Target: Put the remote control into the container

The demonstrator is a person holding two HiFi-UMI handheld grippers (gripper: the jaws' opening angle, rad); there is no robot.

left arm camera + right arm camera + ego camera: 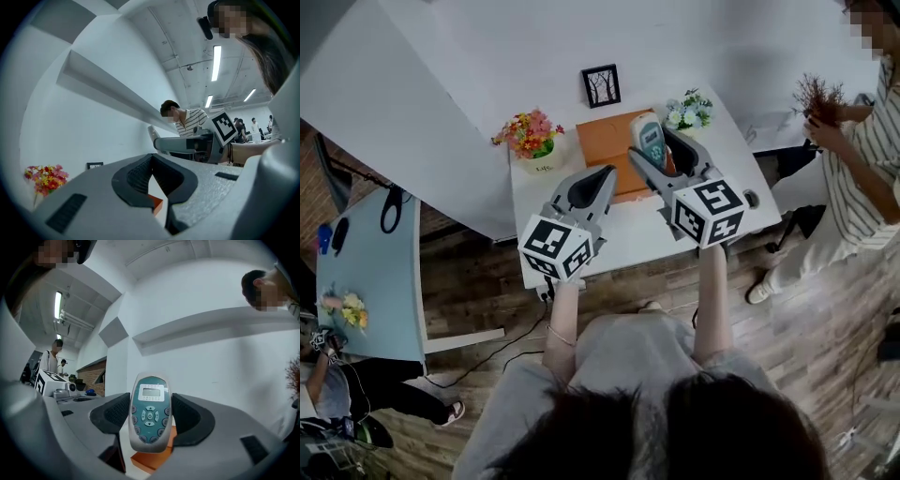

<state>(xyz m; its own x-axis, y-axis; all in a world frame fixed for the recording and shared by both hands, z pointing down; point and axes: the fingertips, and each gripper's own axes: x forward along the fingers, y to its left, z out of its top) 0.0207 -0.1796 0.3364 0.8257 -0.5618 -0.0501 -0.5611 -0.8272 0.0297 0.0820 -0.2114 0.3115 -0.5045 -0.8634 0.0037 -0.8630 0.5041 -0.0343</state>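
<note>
Pink, orange and yellow artificial flowers in a small white pot (528,133) stand at the left of the white table (628,230). That's one of two bouquets.

Moving right, the left gripper (605,175) hovers over the table. In the left gripper view (151,158) its black ribbed pads meet at the tips and there's nothing between them. So it's closed and empty.

Above it, at the upper centre of the head view, one small black picture frame (601,85) leans by the wall.

Just below sits one flat orange rectangular container (605,145), and it has nothing in it.

Now the remote: there's one grey oval remote control with a teal button face (649,141), and it's clamped in the right gripper (661,150). In the head view it hangs over the container's right edge. Its long axis runs along the jaws, with the screen end pointing to the top of the frame, away from the holder.

In the right gripper view (150,422) the remote (150,404) stands upright at centre frame, with the display on top and the buttons below. A pad presses each long side, so the jaws are held apart by its width, and the orange container (146,460) shows beneath.

Further right is the second bouquet, white and green flowers (689,110), at the table's far right corner.

At the right edge, a person in a striped shirt (862,169) holds one bunch of dried brown twigs (817,96).
</note>
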